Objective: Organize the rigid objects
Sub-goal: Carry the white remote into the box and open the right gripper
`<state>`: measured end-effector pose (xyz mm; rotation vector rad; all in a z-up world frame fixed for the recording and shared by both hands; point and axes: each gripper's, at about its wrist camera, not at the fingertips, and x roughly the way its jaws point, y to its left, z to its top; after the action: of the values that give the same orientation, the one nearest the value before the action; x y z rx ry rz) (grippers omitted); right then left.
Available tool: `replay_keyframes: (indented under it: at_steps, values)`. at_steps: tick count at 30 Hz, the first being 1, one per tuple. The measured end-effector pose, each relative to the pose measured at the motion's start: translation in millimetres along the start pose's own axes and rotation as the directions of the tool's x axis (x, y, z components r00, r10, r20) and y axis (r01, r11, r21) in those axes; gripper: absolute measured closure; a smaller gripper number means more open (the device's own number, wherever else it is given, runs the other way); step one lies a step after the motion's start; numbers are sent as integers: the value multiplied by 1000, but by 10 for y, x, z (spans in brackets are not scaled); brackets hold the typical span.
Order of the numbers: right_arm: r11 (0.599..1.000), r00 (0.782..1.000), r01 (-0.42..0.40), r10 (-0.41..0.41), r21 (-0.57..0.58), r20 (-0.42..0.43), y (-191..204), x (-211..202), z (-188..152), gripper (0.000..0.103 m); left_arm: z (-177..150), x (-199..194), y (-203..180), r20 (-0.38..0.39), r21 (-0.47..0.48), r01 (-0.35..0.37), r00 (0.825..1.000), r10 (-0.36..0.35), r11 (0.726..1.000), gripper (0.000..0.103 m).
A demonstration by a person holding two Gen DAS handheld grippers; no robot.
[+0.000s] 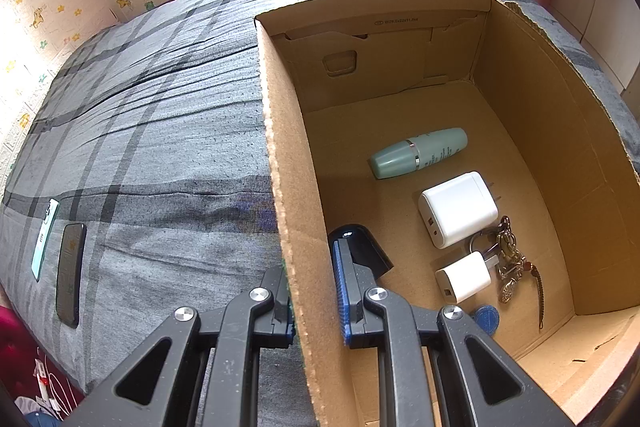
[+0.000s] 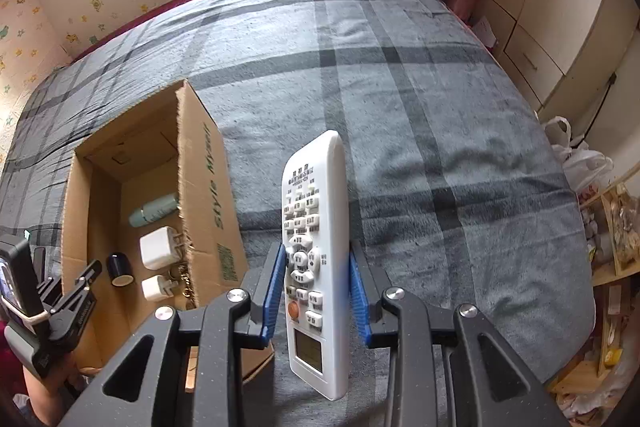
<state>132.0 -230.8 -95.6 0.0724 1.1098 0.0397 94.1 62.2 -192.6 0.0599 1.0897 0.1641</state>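
While the left tool [image 1: 316, 287] clamps the near left wall of the open brown cardboard box [image 1: 280, 131], one finger outside and one inside, the right tool [image 2: 316, 291] grips a long white remote control [image 2: 314, 251] by its sides, holding it above the grey plaid bed cover [image 2: 420, 107], right of the box. Inside the box lie a pale green capped bottle [image 1: 418, 153], a large white charger [image 1: 458, 209], a small white charger [image 1: 464, 277], a bunch of metal keys [image 1: 510, 259] and a dark glossy cylinder [image 1: 360, 247]. Two phones [image 1: 60, 255] rest on the bed at far left.
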Motion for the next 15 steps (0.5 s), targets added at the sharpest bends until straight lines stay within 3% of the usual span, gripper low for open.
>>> replay_keyframes:
  at_steps: [15]
  values:
    - [995,998,-28,33,-95,47,453,-251,208,71,2,1,2,-1,-3,3,1000,-3,1000,86]
